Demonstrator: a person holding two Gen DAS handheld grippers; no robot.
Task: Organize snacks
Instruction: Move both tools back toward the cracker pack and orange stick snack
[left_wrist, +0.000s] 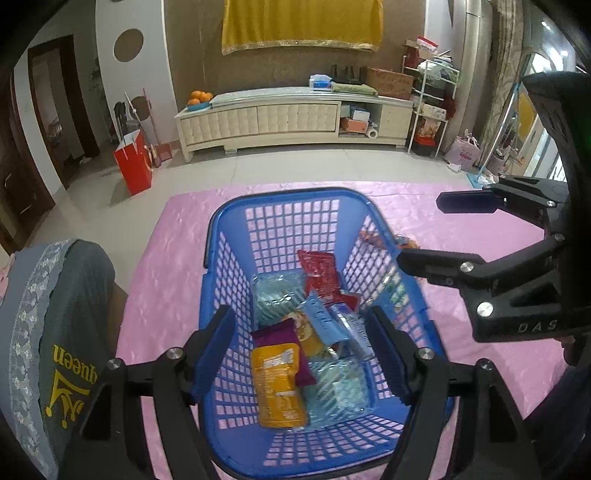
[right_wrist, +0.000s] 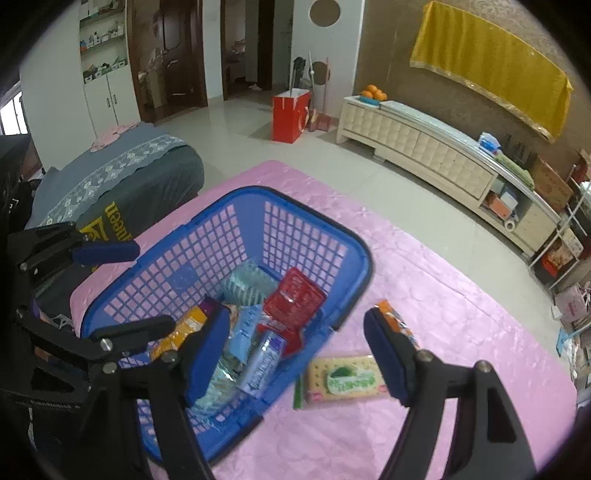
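We had both pairs of fingers spread apart with nothing between the pads: the left gripper (left_wrist: 301, 354) hung over the blue basket (left_wrist: 236, 206), its jaws framing the heap of packets below, and the right gripper (right_wrist: 297, 356) hovered over the basket's near edge, one finger above the snacks inside and the other above the cloth outside. We read that stance as hands free after a drop rather than hands about to clamp, since no pad pressed on any wrapper. Beneath the left fingers lay an orange pouch (left_wrist: 279, 384) on the basket floor, partly over a purple packet (left_wrist: 277, 332), with a blue sachet (left_wrist: 323, 319) and a red packet (left_wrist: 319, 275) piled toward the far wall; the loose overlap suggested they had been let fall in, not laid in rows. Outside the basket, on the pink tablecloth (right_wrist: 461, 295), a cracker pack (right_wrist: 343, 378) with a green label lay flat just beside the basket wall and between the right fingers' reach, and an orange-wrapped snack (right_wrist: 397, 321) sat partly hidden behind the right finger. We judged those two as the sorting left to do. The basket stood in the middle of the cloth so that either hand could reach over its rim.
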